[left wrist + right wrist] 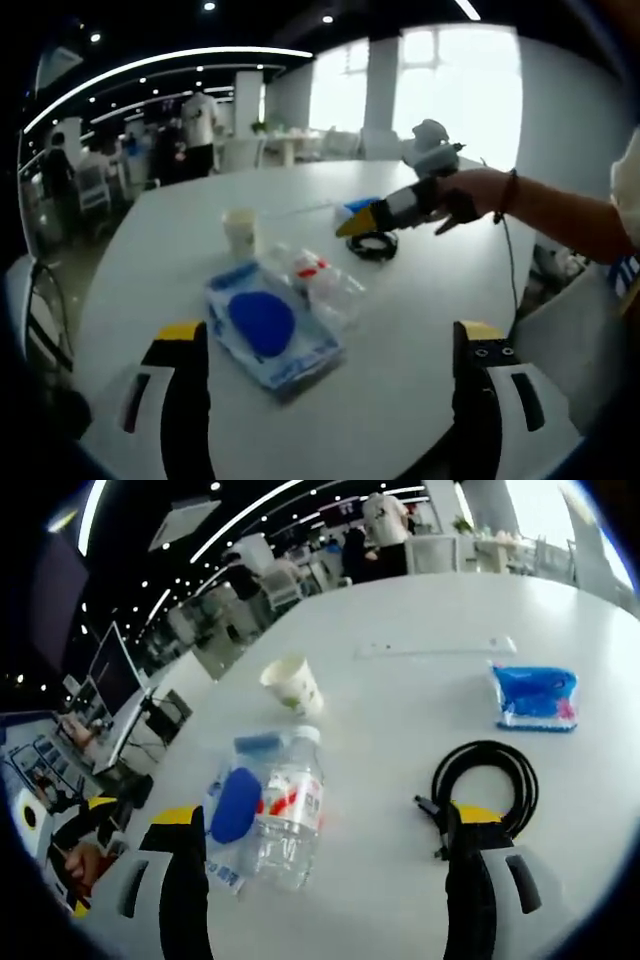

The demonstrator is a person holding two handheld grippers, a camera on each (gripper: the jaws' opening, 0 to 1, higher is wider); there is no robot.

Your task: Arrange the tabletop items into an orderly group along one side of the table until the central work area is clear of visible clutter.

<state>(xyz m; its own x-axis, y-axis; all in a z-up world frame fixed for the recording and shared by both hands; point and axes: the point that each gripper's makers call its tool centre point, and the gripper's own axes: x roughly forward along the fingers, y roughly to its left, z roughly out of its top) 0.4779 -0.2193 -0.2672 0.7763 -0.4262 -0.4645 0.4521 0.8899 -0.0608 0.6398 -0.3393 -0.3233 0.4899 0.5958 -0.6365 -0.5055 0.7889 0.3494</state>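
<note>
Five items are sitting mid-table, left to right: blue packet (232, 808), water bottle (288, 815) lying beside it, paper cup (293, 685), coiled cable (487, 779), tissue pack (535, 695). Left gripper (330, 385) and right gripper (325, 865) are hovering with jaws apart, empty. Bottle risks rolling on the smooth white table (420, 600); office behind.

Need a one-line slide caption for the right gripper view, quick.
Open right gripper hovers over a white table holding a coiled black cable, plastic bottle, paper cup and blue packet.
</note>
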